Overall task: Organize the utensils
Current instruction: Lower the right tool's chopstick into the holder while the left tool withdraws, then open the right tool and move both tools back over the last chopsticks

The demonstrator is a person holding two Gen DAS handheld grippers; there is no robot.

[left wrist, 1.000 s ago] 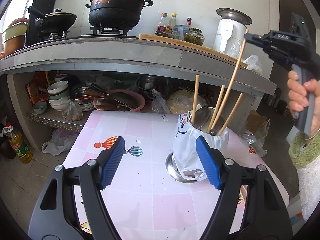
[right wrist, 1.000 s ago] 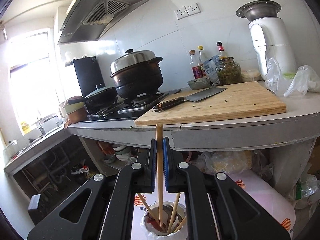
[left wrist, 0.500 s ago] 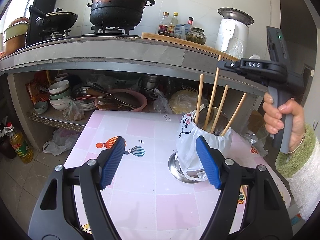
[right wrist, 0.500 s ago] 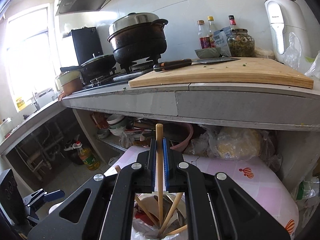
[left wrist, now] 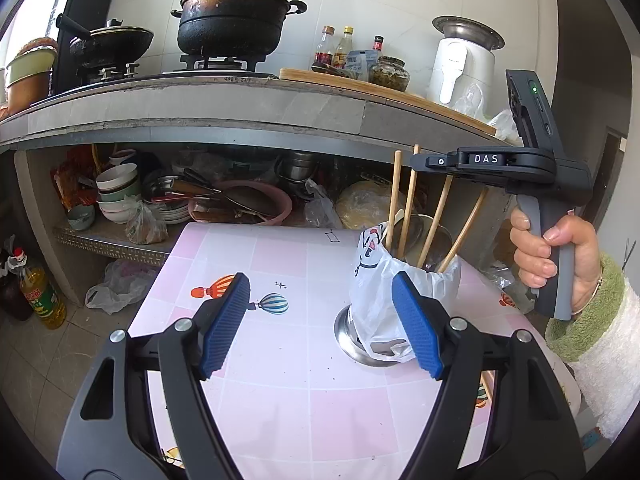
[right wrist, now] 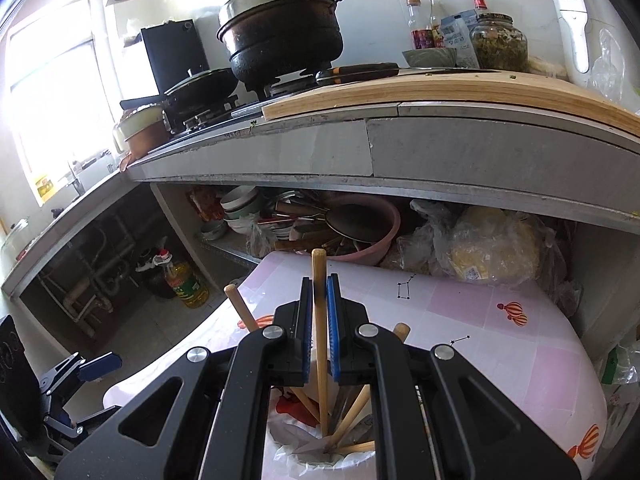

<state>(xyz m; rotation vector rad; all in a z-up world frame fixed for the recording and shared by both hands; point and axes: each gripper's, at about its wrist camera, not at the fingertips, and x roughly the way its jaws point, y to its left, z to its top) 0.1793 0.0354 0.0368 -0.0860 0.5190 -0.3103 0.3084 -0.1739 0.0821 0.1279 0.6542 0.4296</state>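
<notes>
The right gripper (right wrist: 319,332) fingers are clamped on one upright chopstick (right wrist: 319,276), its lower end inside the bag-lined holder (left wrist: 394,292) on the table (left wrist: 280,392). The left gripper (left wrist: 320,324) is wide open, empty. Risk: an off-axis release may tip the light holder or catch neighbouring chopsticks.

Your left wrist view sits low over the bench (left wrist: 280,380), facing the stove wall; your right looks steeply down, close above the holder (right wrist: 320,460); both share the black pot (left wrist: 234,16) and holder
</notes>
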